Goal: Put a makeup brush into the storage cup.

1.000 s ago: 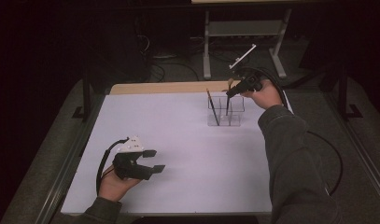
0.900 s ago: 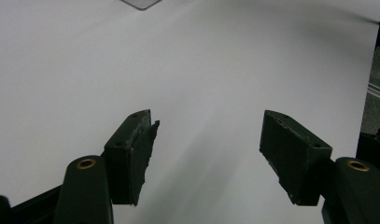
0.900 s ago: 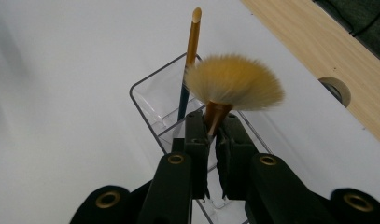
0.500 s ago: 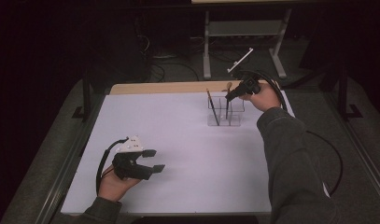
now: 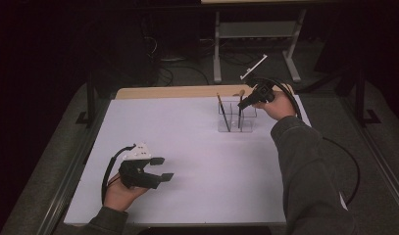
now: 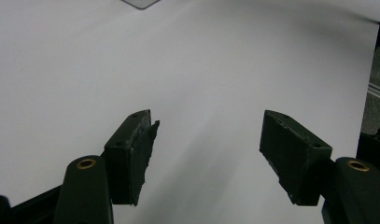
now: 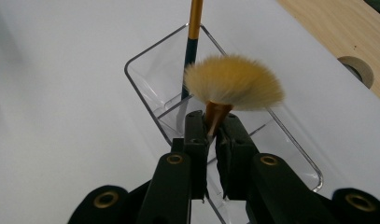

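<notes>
1. Right gripper view: fan brush [image 7: 232, 84] clamped at its ferrule between the tips of the right gripper [image 7: 215, 122], bristles spread just past the fingers [image 7: 197, 135], handle hidden behind the jaws.
2. Same view: brush poised over the clear holder [image 7: 145, 60], close to an inner divider; whether touching the plastic, impossible to tell.
3. Standing in the holder's far compartment: a second brush [image 7: 193, 28], gold and dark handle, leaning slightly, apart from the fan brush.
4. High view: right gripper [image 5: 242, 104] at the far right of the white table [image 5: 187, 127], over the holder [image 5: 236, 120], fan brush [image 5: 242, 93] showing as a small tan tuft at its tip.
5. High view, near left: left gripper [image 5: 162, 169] low over the table, well apart from the holder.
6. Left gripper view: left gripper [image 6: 208, 135] with jaws spread wide, nothing between the fingers [image 6: 131, 149], plain white table [image 6: 201, 56] beneath.
7. Count: two grippers, two brushes, one holder with several compartments, one table.
8. On the wooden strip [image 7: 337, 28] beyond the white surface: one roll of tape [image 7: 358, 67], partly in frame.
</notes>
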The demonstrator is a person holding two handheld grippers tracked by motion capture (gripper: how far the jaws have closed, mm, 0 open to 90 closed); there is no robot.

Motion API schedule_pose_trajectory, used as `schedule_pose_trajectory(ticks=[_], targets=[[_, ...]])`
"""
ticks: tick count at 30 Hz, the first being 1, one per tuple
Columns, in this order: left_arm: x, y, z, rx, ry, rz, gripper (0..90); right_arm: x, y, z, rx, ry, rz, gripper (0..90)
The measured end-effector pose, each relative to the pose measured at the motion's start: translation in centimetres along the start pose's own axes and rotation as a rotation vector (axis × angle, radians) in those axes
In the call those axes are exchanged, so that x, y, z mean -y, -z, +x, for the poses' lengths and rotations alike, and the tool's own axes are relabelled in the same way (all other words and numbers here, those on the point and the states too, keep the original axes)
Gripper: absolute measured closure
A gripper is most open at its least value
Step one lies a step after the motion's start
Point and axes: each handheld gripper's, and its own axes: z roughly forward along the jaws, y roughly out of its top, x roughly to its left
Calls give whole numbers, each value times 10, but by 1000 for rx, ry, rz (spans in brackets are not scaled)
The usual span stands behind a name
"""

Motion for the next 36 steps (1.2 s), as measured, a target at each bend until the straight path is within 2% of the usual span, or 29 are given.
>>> schedule_pose_trajectory(ticks=[9,11,16,31,36], targets=[[0,-1,-1,0,0,-2,338,6,-4,0,0,-11,7,807],[0,-2,-1,0,2,-2,337,7,-4,0,0,-24,-4,717],[0,0,-1,-1,-1,1,335,9,-3,-1,-3,-47,-10,664],[-2,-1,0,5,-1,2,328,26,1,6,-43,-53,-80,602],[-2,-2,0,8,-1,1,326,31,4,6,-39,-61,-98,582]])
